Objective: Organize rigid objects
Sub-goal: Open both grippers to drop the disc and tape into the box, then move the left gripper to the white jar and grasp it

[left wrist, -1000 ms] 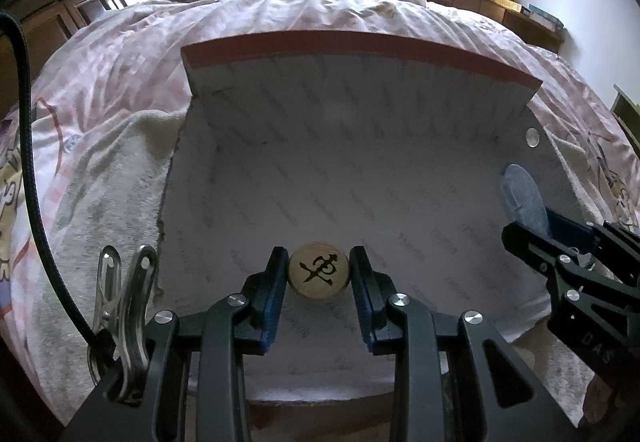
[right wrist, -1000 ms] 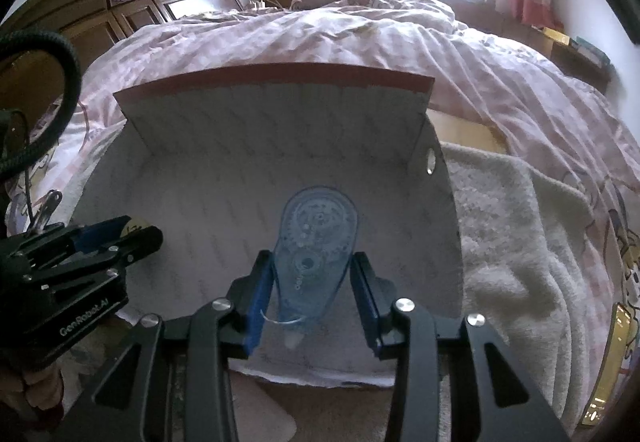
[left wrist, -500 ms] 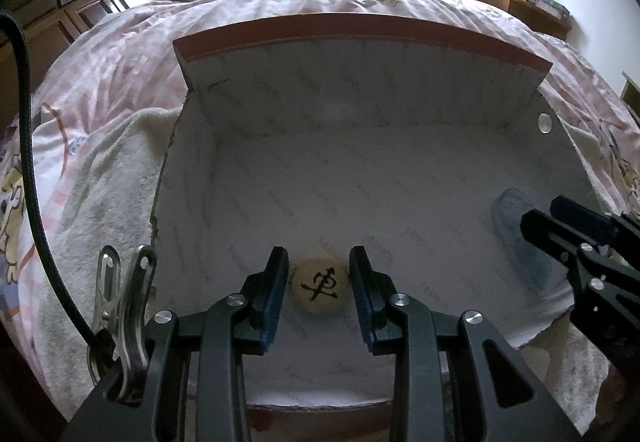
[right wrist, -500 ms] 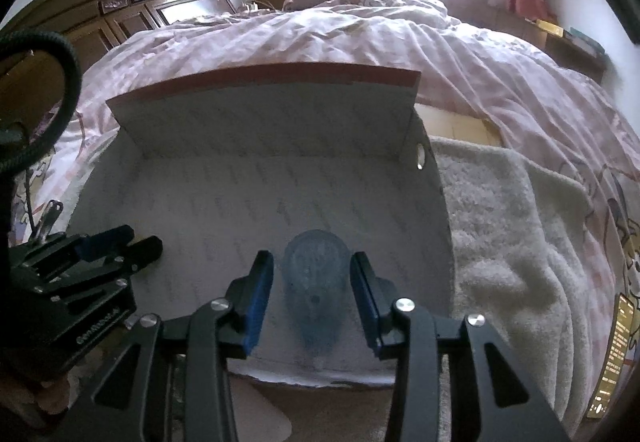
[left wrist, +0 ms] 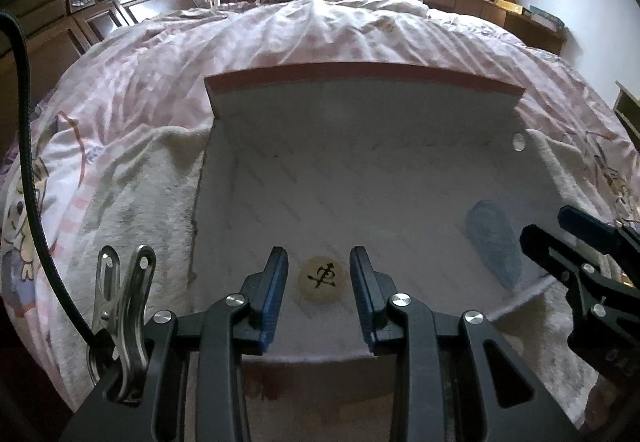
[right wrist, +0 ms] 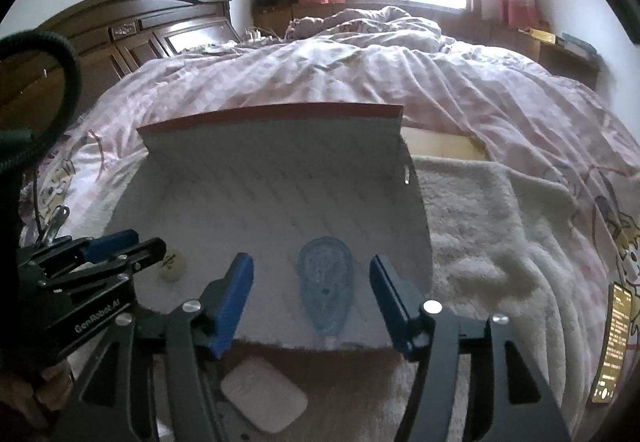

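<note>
A white open box [left wrist: 360, 177] with a red rim lies on the bed; it also shows in the right wrist view [right wrist: 272, 193]. A round cream game piece [left wrist: 319, 279] with a black character lies on the box floor, between the fingers of my open left gripper [left wrist: 319, 282], not touched. It also shows in the right wrist view [right wrist: 172, 265]. A blue translucent correction tape dispenser [right wrist: 326, 284] lies on the box floor near its front edge, between the wide-open fingers of my right gripper [right wrist: 312, 294]. The dispenser also shows in the left wrist view [left wrist: 494, 242].
The box rests on a cream fluffy towel [right wrist: 488, 234] over a pink checked quilt [left wrist: 320, 37]. A white flat rectangular object [right wrist: 264, 400] lies in front of the box. A dark wooden headboard [right wrist: 132, 29] stands at the left. A metal clip [left wrist: 120, 302] hangs on my left gripper.
Both grippers lowered their objects onto the box floor, opened and let go. They have drawn back and up; the right gripper now stands much wider open.
</note>
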